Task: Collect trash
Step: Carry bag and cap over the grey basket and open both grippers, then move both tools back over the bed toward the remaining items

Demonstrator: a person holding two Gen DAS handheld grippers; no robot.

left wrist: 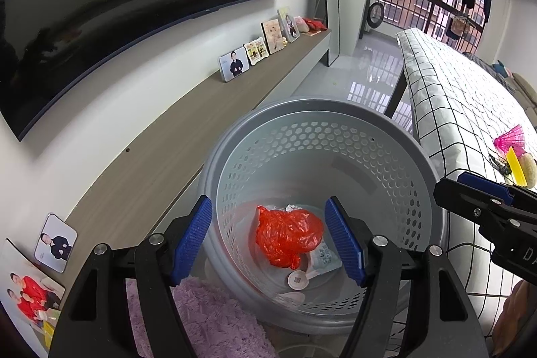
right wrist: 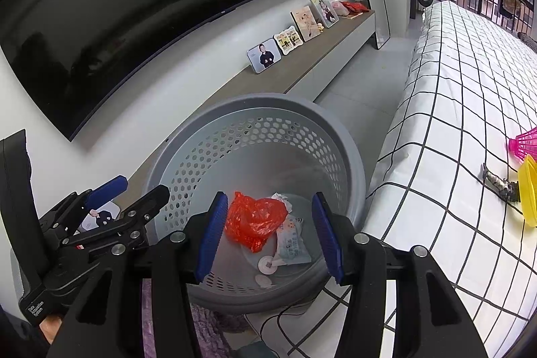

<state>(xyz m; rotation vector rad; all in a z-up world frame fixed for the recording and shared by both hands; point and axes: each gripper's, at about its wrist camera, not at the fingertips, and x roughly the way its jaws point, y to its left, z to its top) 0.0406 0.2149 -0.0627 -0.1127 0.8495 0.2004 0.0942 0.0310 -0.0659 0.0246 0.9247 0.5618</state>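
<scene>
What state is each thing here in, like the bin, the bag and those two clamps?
Grey bin: upright, holding trash.
Red plastic bag: crumpled, lying in the bin.
White packet: flat on the bin's bottom.
Left gripper: open, empty, above the bin.
Right gripper: open, empty, above the bin.
Television: off.

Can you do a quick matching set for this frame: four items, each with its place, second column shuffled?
Items:
1. red plastic bag
2. pink shuttlecock
3. photo frames
4. purple fluffy rug

Places:
A. on the wooden shelf under the TV
B. on the floor beside the grey basket
C. inside the grey basket, on its bottom
D. on the checked white bedcover

Pairs: 1-C, 2-D, 3-A, 4-B
</scene>
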